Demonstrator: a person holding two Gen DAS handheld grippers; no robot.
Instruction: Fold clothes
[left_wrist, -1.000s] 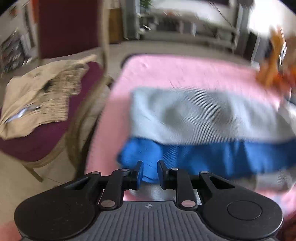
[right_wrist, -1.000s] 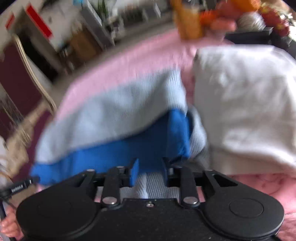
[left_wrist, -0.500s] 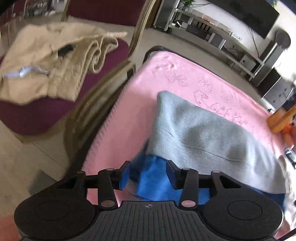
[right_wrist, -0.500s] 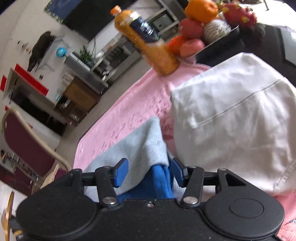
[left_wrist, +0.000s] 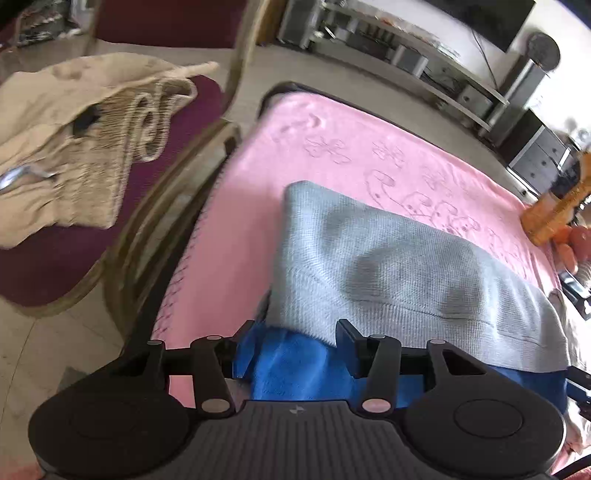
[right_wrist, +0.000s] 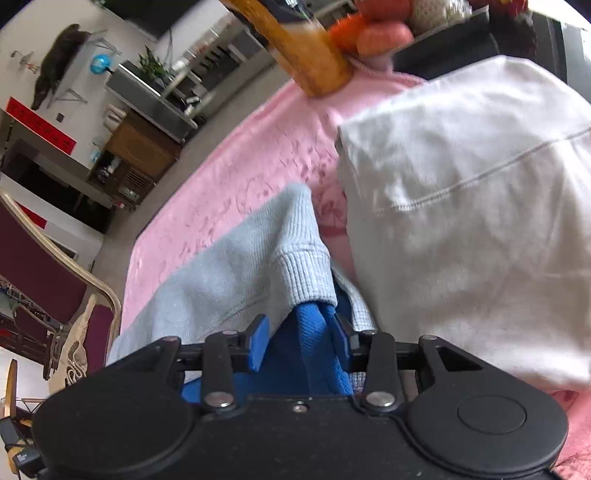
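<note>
Pink blanket (left_wrist: 354, 155) covers the desk, embossed pattern visible. On it lies the folded sweater (left_wrist: 388, 266), grey knit layer on top, blue layer showing under its near edge; in the right wrist view the grey ribbed cuff (right_wrist: 295, 266) sits over the blue cloth. White garment (right_wrist: 472, 206) lies folded just beside the sweater on its right, touching it. Maroon chair (left_wrist: 177, 122) with wooden frame stands beside the desk's left edge, beige knit clothes (left_wrist: 74, 147) heaped on the seat. Orange bottle (right_wrist: 306, 55) and fruit (right_wrist: 380, 33) at the far end of the blanket. Left tongs (left_wrist: 293, 345) spread wide, at the sweater's near left corner, blue fabric between the fingers, not pinched. Right tongs (right_wrist: 301, 341) also spread, blue fold lying between the fingers at the sweater's right end, no grip visible.
</note>
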